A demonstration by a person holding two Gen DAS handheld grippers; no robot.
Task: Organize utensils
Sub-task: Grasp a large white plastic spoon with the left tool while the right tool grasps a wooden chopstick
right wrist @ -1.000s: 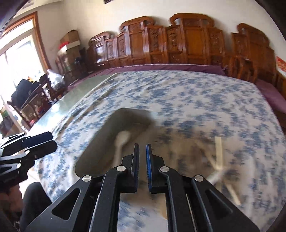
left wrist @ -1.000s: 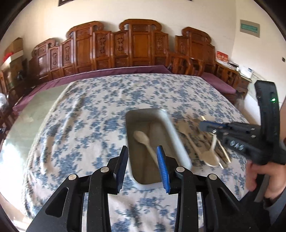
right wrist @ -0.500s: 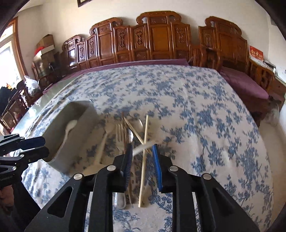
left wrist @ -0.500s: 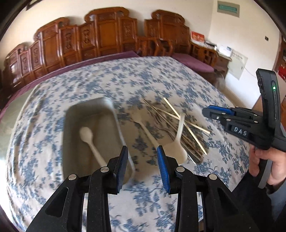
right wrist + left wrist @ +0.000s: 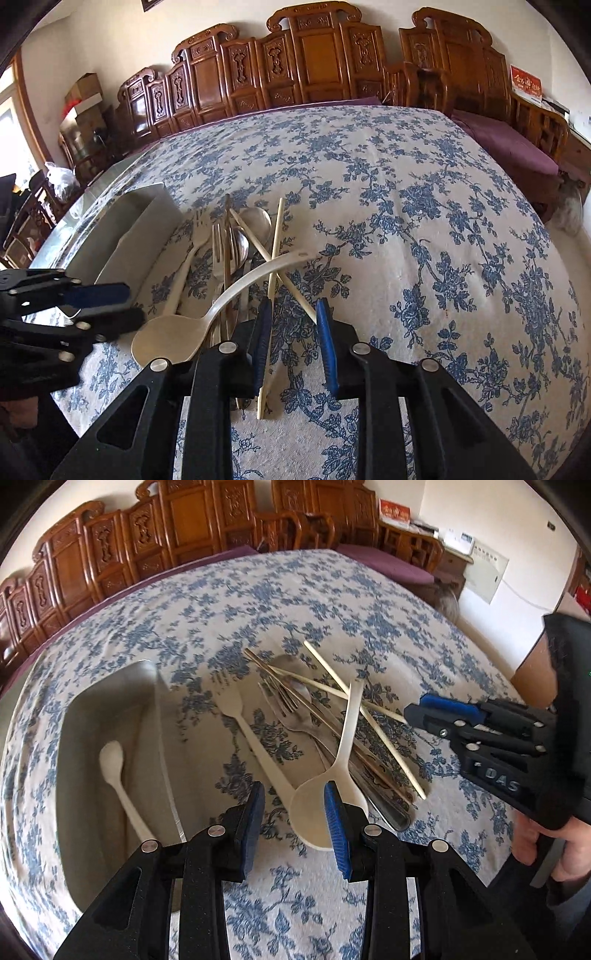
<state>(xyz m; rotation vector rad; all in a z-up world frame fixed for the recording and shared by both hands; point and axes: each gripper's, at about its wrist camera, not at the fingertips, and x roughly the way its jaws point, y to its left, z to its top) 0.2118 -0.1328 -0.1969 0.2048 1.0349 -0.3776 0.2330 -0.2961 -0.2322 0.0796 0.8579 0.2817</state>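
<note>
Lying bowl-first between the left gripper's [image 5: 294,818] wide-open jaws, the cream plastic ladle spoon [image 5: 325,797] runs its handle away toward the right gripper [image 5: 291,341], also open.

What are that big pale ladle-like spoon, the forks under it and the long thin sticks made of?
Big spoon: probably plastic, cream and matte, slightly translucent, moulded curved handle. Forks: metal, likely stainless steel, grey with mirror-like glints. Sticks, seemingly chopsticks: pale, dull and straight, probably bamboo or wood, though plastic can't be excluded. All lie on the flowered cloth, apparently woven fabric.
</note>
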